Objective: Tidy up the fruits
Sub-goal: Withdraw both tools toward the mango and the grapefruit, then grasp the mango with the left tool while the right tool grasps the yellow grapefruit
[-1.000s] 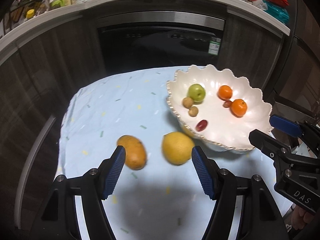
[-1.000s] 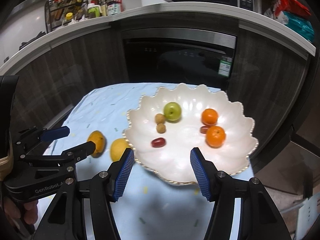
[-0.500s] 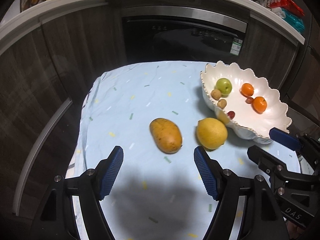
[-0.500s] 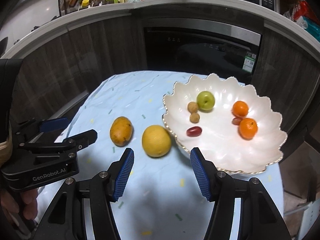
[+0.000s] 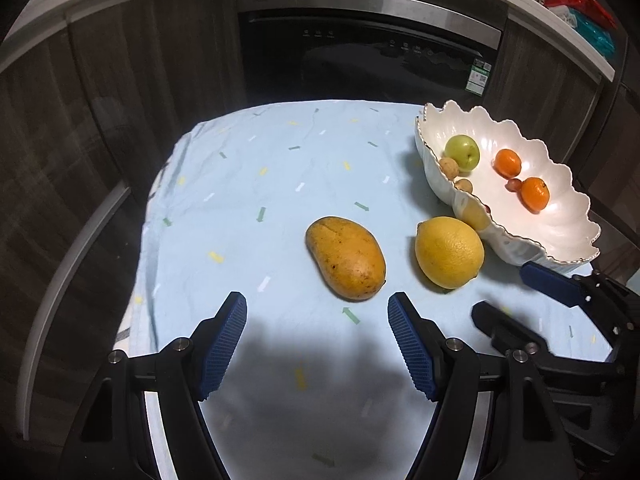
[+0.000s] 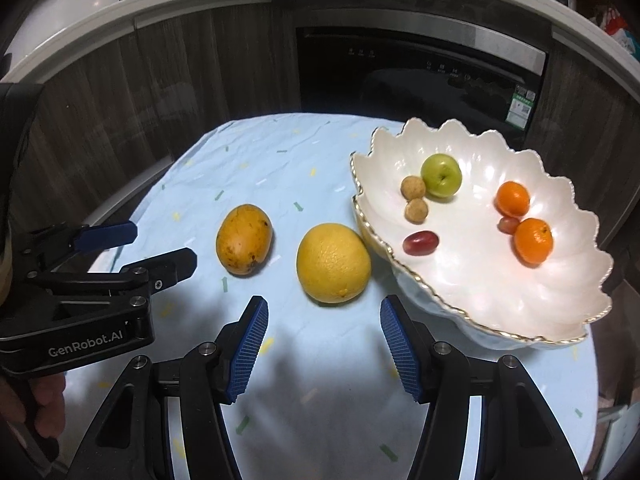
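Ahead of our left fingers (image 5: pixel 234 312) the mango (image 5: pixel 346 258) lies on its side on the cloth (image 5: pixel 248 184), a little beyond the tips and nearer the right-hand finger than the other. Our left gripper (image 5: pixel 316 310) stands open with nothing between its blue pads, and none of them touches the fruit. The big yellow citrus (image 5: pixel 449 252) sits just past the right-hand fingertip and off to that side, apart from the mango.

From the right wrist we see the same citrus (image 6: pixel 333 263) straight ahead of our right gripper (image 6: pixel 322 306), just beyond the tips and centred on the gap. That gripper is open too, holding nothing, its pads clear of the fruit. The mango (image 6: pixel 244 239) lies beyond and outside the left-hand finger, near the tips of the left gripper (image 6: pixel 160 248), which reaches in from that side. We cannot tell whether the citrus touches the bowl (image 6: pixel 472 300); it sits right against the gold-edged rim on the side of the right-hand finger.

Inside the white scalloped bowl, well beyond both pairs of fingers, we make out a green apple (image 6: pixel 441 175), two small brown fruits (image 6: pixel 413 188), a red grape (image 6: pixel 420 242), and two small oranges (image 6: pixel 533 240) with another small reddish fruit between them.
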Motion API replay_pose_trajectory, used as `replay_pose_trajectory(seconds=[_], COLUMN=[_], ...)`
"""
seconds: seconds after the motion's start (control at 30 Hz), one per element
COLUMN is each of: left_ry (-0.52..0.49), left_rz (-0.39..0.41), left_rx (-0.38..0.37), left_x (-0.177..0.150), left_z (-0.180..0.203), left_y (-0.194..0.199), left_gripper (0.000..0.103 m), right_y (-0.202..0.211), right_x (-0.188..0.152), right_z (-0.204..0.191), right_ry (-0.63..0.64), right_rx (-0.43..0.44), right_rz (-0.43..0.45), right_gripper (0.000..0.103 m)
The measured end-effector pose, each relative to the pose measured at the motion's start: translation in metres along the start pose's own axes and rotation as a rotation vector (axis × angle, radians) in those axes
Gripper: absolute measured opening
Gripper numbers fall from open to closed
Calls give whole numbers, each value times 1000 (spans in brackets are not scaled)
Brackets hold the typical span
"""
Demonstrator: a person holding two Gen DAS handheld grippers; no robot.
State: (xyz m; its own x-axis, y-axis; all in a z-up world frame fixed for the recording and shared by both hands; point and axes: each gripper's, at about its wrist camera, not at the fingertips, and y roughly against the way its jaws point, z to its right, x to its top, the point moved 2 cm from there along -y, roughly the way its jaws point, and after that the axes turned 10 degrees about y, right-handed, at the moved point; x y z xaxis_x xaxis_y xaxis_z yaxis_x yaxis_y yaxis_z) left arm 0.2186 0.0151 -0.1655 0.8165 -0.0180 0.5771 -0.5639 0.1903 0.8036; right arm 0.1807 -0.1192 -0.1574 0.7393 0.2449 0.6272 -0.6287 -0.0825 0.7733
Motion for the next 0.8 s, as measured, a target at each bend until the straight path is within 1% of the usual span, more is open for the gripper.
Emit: replay_pose_trajectory(seconds=[0.13, 0.27, 0.57, 0.8], left_ry=[-5, -21, -13, 5], left_rz=[-4, -19, -57, -102], left_rx=[-26, -42, -71, -52], left_x=[3, 8, 19, 25], left_z=[-1, 0, 11, 13], left_y=[-10, -23, -46, -63], left_gripper=[77, 77, 77, 77], right_y=[-12, -21, -34, -42], right_x=[2, 4, 5, 6], right_z=[-4, -5, -2, 1], right_ry=[8, 15, -4, -16], right_rx=[-2, -12, -17, -24], right_rz=[-1, 1, 1, 8], right_gripper=[60, 60, 60, 60])
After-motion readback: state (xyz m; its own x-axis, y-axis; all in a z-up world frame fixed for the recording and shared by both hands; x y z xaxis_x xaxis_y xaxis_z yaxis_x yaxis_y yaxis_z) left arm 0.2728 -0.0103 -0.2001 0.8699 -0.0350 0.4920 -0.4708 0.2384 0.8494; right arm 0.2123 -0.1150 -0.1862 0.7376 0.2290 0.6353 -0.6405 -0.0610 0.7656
